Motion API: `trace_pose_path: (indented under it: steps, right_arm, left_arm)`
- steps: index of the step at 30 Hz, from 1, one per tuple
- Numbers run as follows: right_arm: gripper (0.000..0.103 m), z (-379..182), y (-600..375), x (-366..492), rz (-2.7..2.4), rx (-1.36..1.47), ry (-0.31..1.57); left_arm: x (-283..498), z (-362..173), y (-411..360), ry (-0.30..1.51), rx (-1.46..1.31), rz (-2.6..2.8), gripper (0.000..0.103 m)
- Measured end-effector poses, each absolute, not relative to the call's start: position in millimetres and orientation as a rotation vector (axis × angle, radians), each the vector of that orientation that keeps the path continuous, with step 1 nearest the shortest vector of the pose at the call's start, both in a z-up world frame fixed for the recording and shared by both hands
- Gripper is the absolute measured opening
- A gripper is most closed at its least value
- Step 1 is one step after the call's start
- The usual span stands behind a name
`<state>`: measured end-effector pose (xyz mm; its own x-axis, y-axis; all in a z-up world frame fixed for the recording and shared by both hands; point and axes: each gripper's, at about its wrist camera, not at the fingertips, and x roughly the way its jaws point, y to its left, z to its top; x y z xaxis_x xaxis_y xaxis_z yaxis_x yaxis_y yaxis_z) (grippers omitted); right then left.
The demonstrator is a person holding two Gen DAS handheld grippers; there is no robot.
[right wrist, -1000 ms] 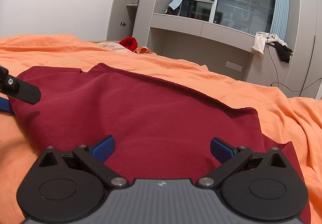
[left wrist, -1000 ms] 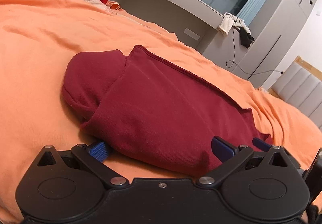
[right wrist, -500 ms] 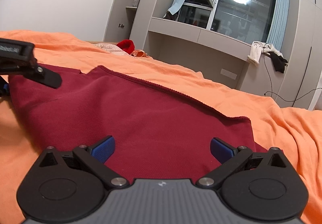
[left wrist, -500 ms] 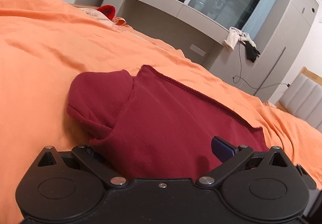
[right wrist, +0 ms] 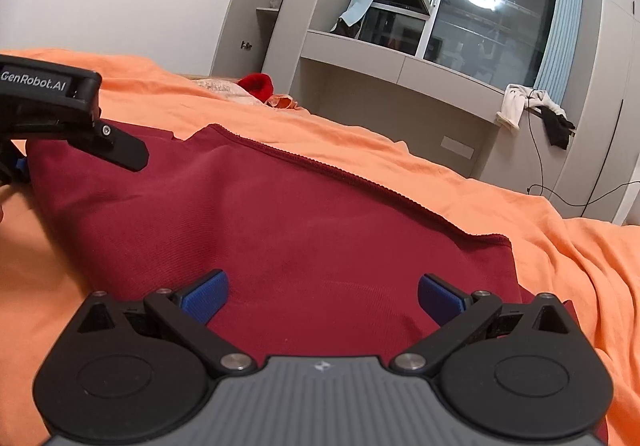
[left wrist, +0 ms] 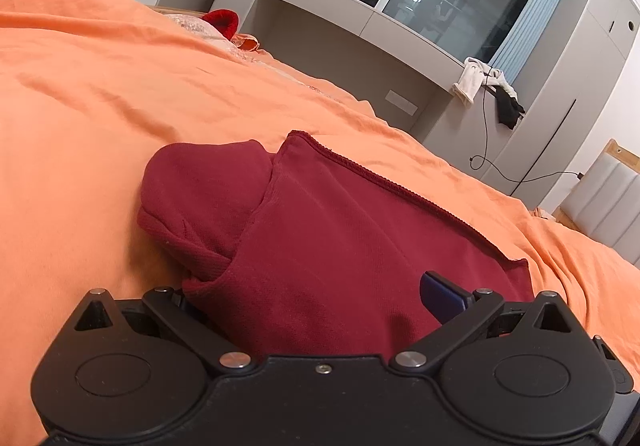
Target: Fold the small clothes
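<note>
A dark red garment point(left wrist: 340, 238) lies partly folded on the orange bed cover point(left wrist: 80, 105), its sleeve point(left wrist: 200, 189) bulging at the left. My left gripper point(left wrist: 320, 306) is open at the garment's near edge; the cloth lies between the fingers and hides the left pad, the right blue pad point(left wrist: 440, 296) shows. My right gripper point(right wrist: 320, 298) is open, both blue pads resting over the garment point(right wrist: 280, 221). The left gripper's black body point(right wrist: 60, 113) shows at the left of the right wrist view, over the garment's left end.
A red item point(left wrist: 222, 19) and a patterned pillow lie at the bed's far side. Grey built-in shelves and a window point(right wrist: 460, 25) stand behind. Clothes point(left wrist: 486, 85) hang off the ledge, with a cable. A padded headboard point(left wrist: 600, 201) is at the right.
My left gripper has moved forward over the garment's near edge, so cloth now covers its left pad. The right gripper has risen a little, staying open.
</note>
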<state>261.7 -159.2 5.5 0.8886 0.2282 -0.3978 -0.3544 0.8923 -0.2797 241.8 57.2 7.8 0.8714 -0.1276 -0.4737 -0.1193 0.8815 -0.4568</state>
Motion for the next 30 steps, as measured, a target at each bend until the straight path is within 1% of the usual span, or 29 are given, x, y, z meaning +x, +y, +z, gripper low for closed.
trace_pose_path:
  steps: [6, 19, 28, 30]
  right_arm:
    - [0.103, 2, -161, 257, 0.305, -0.363, 0.338]
    - [0.103, 1, -163, 257, 0.311, -0.352, 0.340]
    - [0.103, 1, -163, 257, 0.311, -0.352, 0.340]
    - [0.103, 1, -163, 257, 0.311, -0.351, 0.340]
  left_arm:
    - [242, 7, 54, 0.520, -0.483, 0.012, 0.102]
    - [245, 5, 44, 0.539, -0.406, 0.042, 0.102]
    - [245, 6, 46, 0.529, -0.418, 0.048, 0.102]
    - [244, 7, 47, 0.524, -0.425, 0.054, 0.098]
